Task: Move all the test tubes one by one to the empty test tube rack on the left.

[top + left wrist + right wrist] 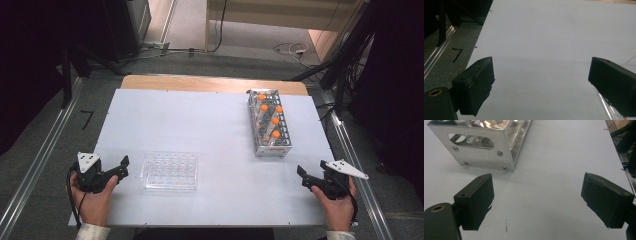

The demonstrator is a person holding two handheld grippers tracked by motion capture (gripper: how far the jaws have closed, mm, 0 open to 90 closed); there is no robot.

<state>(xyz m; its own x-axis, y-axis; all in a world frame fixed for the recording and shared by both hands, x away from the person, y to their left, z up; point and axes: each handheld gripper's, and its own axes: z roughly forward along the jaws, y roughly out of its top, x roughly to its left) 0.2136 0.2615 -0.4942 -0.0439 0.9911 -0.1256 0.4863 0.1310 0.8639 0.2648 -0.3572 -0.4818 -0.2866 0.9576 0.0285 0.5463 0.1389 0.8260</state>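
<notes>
Both grippers are just sitting at the near bench [210,115] corners, jaws spread, holding nothing. Left gripper [121,167] is hanging just beside the clear well plate [170,171]; right gripper [304,177] is resting near the metal tube rack [270,122].

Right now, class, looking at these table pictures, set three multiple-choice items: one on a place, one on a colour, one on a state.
1. Where is the clear tray?
A. beside the left gripper
B. inside the rack
C. on the floor

2. What colour are the tube caps in the metal rack?
A. green
B. orange
C. white

3. How do the right gripper jaws stand?
A. shut on a tube
B. shut on the tray
C. open, holding nothing

Answers: 1 A, it lies just right of it; 2 B, orange tops show; 3 C, bare table lies between them.
</notes>
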